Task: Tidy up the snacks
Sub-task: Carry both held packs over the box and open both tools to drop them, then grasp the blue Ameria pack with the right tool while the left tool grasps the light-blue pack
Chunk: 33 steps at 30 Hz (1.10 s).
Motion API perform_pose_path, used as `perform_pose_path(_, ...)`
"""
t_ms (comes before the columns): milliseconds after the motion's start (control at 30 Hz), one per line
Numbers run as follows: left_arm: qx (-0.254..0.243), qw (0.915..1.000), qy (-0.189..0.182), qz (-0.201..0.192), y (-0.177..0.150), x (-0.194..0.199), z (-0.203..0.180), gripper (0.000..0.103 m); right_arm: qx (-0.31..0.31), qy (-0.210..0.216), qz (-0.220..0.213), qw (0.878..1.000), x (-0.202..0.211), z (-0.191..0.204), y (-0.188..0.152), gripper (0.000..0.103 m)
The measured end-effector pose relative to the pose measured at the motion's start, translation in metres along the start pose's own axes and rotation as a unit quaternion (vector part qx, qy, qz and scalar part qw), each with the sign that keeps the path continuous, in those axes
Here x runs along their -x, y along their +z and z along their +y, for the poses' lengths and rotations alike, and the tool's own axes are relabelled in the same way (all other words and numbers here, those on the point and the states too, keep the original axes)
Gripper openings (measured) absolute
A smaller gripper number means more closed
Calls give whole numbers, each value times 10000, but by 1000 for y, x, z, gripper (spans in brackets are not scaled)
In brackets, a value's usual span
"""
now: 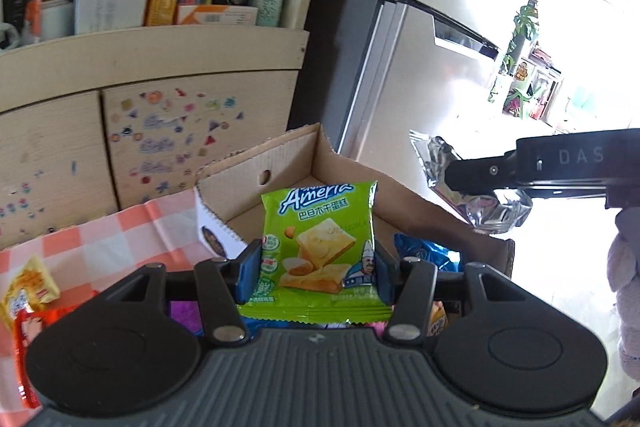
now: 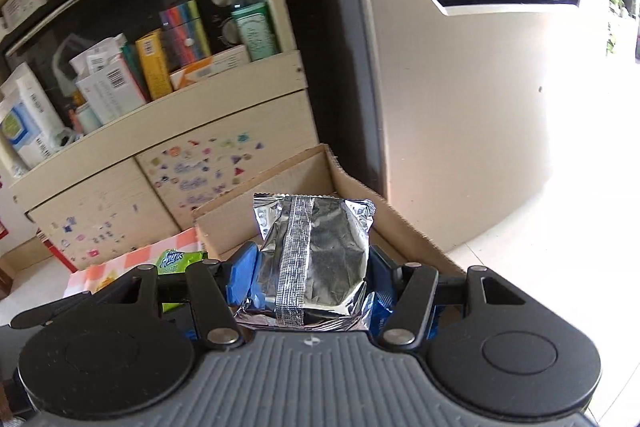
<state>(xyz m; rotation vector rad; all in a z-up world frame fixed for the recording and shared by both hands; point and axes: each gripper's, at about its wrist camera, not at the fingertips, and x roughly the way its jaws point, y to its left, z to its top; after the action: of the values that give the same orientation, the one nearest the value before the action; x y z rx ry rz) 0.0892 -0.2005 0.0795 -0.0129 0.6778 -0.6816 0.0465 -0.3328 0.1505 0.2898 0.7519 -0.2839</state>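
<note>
- Left wrist view only: one yellow snack packet [image 1: 30,285] and one red packet [image 1: 24,343] lie at the far left on the pink-checked cloth [image 1: 100,239]; the right view shows only a strip of that cloth.
- Left gripper [image 1: 316,269]: clenched on one green snack packet [image 1: 320,247], held upright between the blue pads in front of the cardboard box [image 1: 288,163].
- One blue wrapper [image 1: 424,255] lies just right of the green packet.
- Right gripper [image 2: 312,271]: grasping one silver foil packet [image 2: 316,259], seam side toward the camera, above the near edge of the box.
- Left view shows that gripper from the side at far right, foil crumpled in its fingers.
- Right view alone shows one refrigerator [image 2: 460,107] door handle in full.
</note>
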Motion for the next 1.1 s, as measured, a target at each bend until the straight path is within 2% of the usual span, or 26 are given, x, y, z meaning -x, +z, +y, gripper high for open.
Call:
perform_pose_path(167, -80, 9999, -139, -7, 3, -22, -12, 56, -245, -259, -46, 9994, -5, -12, 5, 66)
perform_pose_path(200, -114, 9998, -180, -8, 2, -26, -15, 59, -288, -300, -52, 9991, -6, -14, 6, 66)
perform_pose_path(233, -134, 9997, -192, 23, 0, -30, -19, 70, -339, -332, -59, 9989, -6, -15, 6, 68)
perform_pose_path(267, -122, 9998, -174, 33, -3, -32, -21, 77, -403, -339, -52, 9986, -6, -17, 6, 70)
perform_pose_path(367, -20, 9994, -331, 0, -4, -28, -24, 85, -453, -252, -30, 9987, -5, -19, 6, 73)
perform_pose_path(433, 12, 9997, -258, -29, 0, -22, -24, 90, -441, -229, -22, 9988, -5, -19, 6, 76)
perform_pose_path(500, -14, 9997, -223, -113, 3, -13, -21, 91, -454, -165, -18, 9988, -5, -18, 6, 76)
perform_pose_path(667, 37, 10000, -13, 21, 4, 3, -7, 92, -338, 1, 34, 9994, -6, -12, 4, 83)
perform_pose_path(867, -207, 9987, 374, 293, -10, 20, 3, 92, -132, 99, 297, 9994, -12, -3, -4, 87)
perform_pose_path(1100, -61, 9949, 778, 635, -27, 43, 29, 93, 247, 264, 601, 9975, -20, 14, -20, 90)
